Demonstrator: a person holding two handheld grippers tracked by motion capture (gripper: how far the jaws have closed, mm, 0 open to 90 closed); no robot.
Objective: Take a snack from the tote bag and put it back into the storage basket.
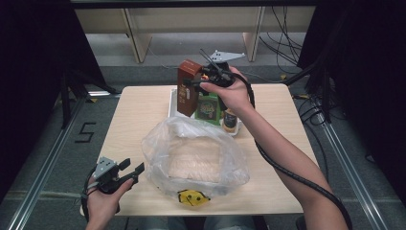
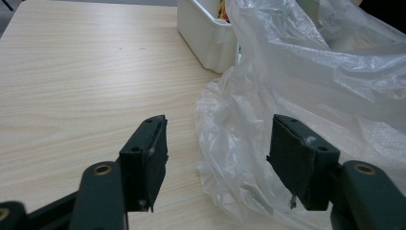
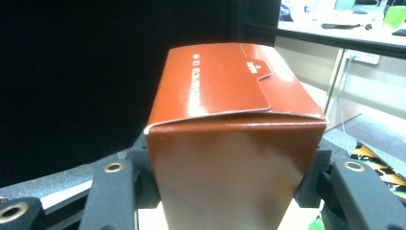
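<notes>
Right gripper (image 1: 203, 76) clamped on brown carton (image 1: 187, 87), held upright above white tray (image 1: 173, 103) at far side of surface (image 1: 134, 115); left gripper (image 1: 130, 171) jaws apart beside clear plastic bag (image 1: 191, 153).

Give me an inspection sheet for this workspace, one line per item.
Surface: light wooden table, bare at the left.
Job's things: brown carton lifted above the white tray; clear plastic bag open in the middle.
Clutter: green packet and small bottle in the tray.
Grippers: right claw shut on the carton; left claw open at the bag's edge.
Cables: black cable along the right forearm; more on the floor.
Surroundings: floor marking 5.
</notes>
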